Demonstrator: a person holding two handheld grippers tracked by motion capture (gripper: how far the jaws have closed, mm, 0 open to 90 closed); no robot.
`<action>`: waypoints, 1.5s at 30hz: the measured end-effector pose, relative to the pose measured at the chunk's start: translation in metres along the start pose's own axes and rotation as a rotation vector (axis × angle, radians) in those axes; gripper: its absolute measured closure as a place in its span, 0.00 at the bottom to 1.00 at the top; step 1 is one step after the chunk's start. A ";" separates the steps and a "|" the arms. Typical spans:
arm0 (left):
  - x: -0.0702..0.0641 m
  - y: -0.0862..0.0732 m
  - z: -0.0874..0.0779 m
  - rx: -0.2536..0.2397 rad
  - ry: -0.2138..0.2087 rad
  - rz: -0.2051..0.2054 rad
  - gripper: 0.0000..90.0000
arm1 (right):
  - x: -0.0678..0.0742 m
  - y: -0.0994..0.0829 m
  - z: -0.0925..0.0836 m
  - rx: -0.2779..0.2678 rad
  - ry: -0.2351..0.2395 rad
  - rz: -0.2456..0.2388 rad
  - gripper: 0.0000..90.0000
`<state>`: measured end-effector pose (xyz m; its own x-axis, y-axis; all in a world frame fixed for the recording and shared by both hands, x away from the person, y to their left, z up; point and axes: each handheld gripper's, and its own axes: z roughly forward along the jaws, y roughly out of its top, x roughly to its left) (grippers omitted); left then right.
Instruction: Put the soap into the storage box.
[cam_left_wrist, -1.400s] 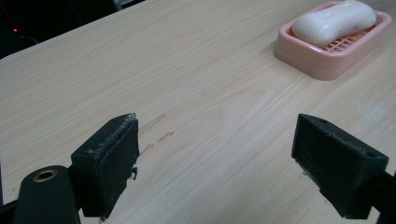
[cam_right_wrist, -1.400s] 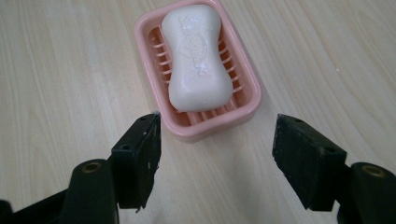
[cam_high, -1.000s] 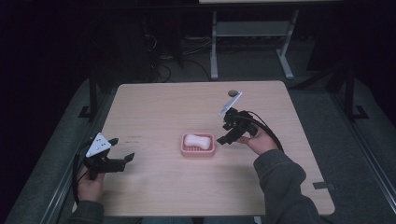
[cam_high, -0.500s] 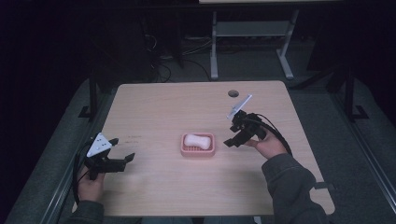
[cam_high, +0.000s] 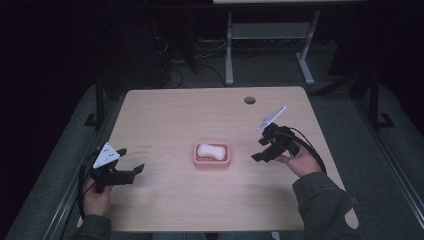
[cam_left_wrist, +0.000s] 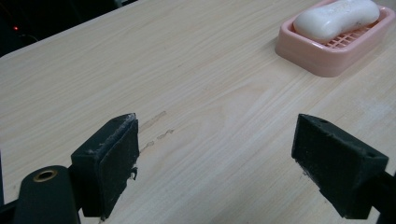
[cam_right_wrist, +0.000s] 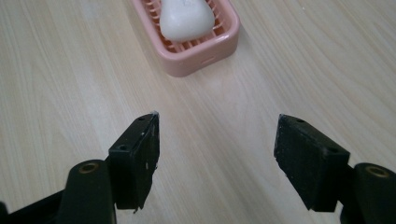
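At bench (cam_high: 165, 107) centre sits a pink soap dish (cam_high: 212, 155) holding a white soap bar (cam_high: 210, 150). Left claw (cam_high: 131, 171) at eight o'clock, right claw (cam_high: 260, 150) at three o'clock — both wide open, empty.

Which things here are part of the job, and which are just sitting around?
Likely part of the job:
- white soap bar
- pink soap dish holding it
- left tongs, open
- right tongs, open, aimed at the dish

Just there:
- table
- round cable hole in the tabletop
- metal desk frame behind
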<state>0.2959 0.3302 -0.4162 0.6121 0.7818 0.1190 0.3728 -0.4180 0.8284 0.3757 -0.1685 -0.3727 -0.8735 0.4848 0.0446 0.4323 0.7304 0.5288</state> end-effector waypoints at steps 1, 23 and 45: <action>0.000 0.000 0.000 0.001 0.000 0.000 0.16 | 0.000 -0.002 0.000 -0.001 0.001 -0.001 0.34; 0.000 -0.001 -0.001 -0.004 0.005 -0.002 0.16 | 0.010 -0.051 -0.006 0.001 -0.020 0.055 0.31; -0.001 -0.002 -0.003 -0.003 0.007 0.002 0.16 | 0.037 -0.109 -0.011 -0.046 -0.040 0.123 0.27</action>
<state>0.2926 0.3319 -0.4162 0.6079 0.7842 0.1248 0.3694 -0.4184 0.8297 0.2933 -0.2359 -0.4192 -0.8045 0.5888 0.0783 0.5243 0.6419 0.5595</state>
